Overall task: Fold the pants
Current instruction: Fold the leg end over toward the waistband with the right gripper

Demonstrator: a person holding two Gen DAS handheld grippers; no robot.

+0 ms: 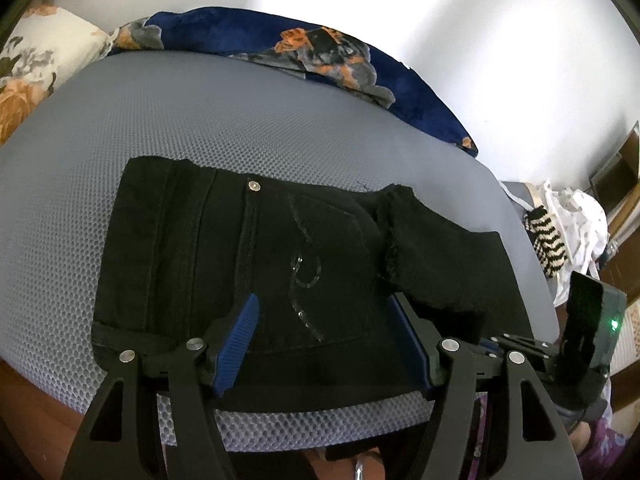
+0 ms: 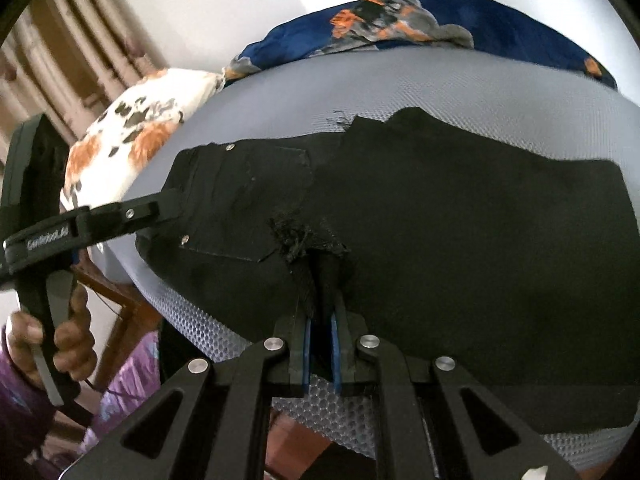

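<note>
Black pants [image 1: 224, 248] lie folded on a grey mesh mattress [image 1: 168, 120], waistband and rivet toward the left. My left gripper [image 1: 323, 304] hovers open over the seat and back pocket, its blue pads [image 1: 240, 336] wide apart and not pressing the cloth. In the right wrist view the pants [image 2: 460, 220] spread across the mattress [image 2: 400, 80]. My right gripper [image 2: 320, 300] is shut on a frayed leg hem [image 2: 296, 240] bunched between its pads. The left gripper's finger [image 2: 160, 206] reaches over the waistband corner from the left, and a hand [image 2: 72, 340] holds its handle.
A floral pillow [image 1: 36, 64] and a dark blue flowered blanket [image 1: 320, 52] lie along the mattress's far side by a white wall. Heaped clothes, one striped [image 1: 548, 240], sit off the right edge. A wooden bed frame [image 2: 124, 320] shows below the near edge, curtains [image 2: 80, 40] behind.
</note>
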